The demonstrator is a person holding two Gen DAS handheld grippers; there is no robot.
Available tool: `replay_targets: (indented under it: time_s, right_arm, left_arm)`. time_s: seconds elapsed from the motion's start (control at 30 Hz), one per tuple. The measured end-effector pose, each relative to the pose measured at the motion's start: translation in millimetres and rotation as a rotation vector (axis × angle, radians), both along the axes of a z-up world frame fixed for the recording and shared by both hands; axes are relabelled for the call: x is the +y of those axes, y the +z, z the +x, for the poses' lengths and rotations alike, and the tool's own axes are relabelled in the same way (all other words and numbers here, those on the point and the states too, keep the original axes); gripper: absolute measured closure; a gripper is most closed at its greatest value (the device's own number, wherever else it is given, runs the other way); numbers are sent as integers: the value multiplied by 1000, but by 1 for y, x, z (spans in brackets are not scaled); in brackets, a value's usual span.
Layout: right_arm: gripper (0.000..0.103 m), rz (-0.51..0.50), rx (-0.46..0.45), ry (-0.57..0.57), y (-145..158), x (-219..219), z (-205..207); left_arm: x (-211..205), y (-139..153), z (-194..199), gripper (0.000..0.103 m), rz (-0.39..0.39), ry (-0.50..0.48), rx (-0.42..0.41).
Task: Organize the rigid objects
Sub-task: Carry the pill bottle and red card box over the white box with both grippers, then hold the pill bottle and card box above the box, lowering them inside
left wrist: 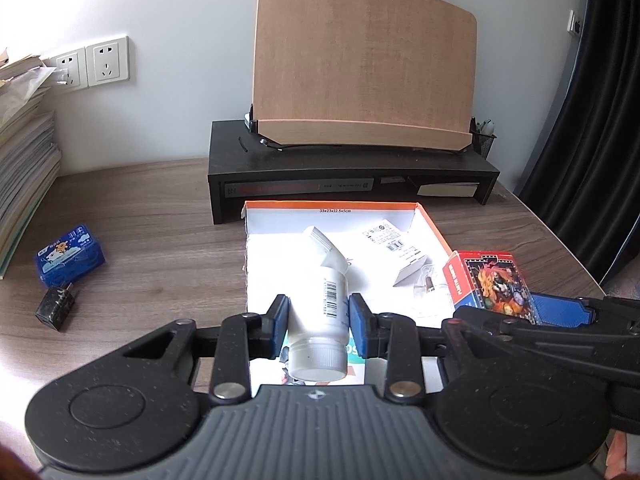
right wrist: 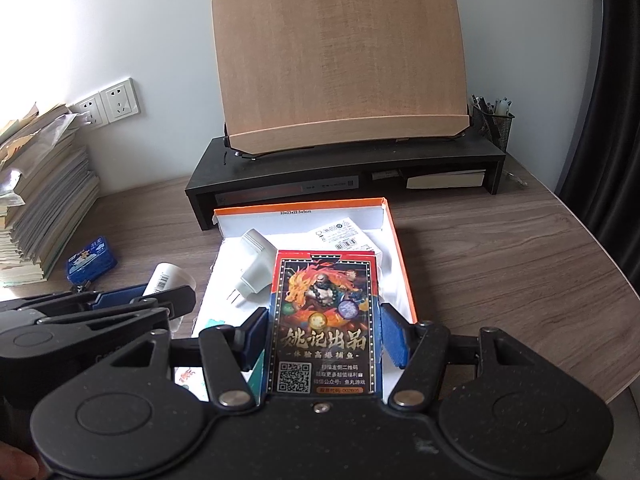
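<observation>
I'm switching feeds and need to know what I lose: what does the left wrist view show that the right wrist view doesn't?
Left wrist only: the small black plug adapter on the wooden desk, and the left gripper clamping the white plastic bottle.

Right wrist only: the printed face of the red playing-card box in the right gripper, and the white charger's prongs.

Both: the orange-rimmed white cardboard box, blue patterned tin and wooden book stand.

Black claw; blue pads; silver screws
</observation>
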State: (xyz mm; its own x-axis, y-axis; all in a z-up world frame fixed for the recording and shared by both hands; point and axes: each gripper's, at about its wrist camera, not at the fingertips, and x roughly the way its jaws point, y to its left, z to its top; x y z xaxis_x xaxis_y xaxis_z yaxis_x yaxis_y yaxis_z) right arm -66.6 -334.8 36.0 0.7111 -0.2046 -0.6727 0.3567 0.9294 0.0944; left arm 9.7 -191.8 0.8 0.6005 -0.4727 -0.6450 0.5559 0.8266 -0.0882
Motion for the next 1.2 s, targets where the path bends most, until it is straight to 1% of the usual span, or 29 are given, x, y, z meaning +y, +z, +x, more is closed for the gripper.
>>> replay_targets:
  time_s: [0.67,1.2]
  right_arm:
    - [32,13,31,15,-9,8,-11]
    - [32,14,43,28,-11,11,-11]
  left_arm:
    - [7,-3,-5,70,-9,9,15]
    - [4,-1,-5,70,-6,3,13]
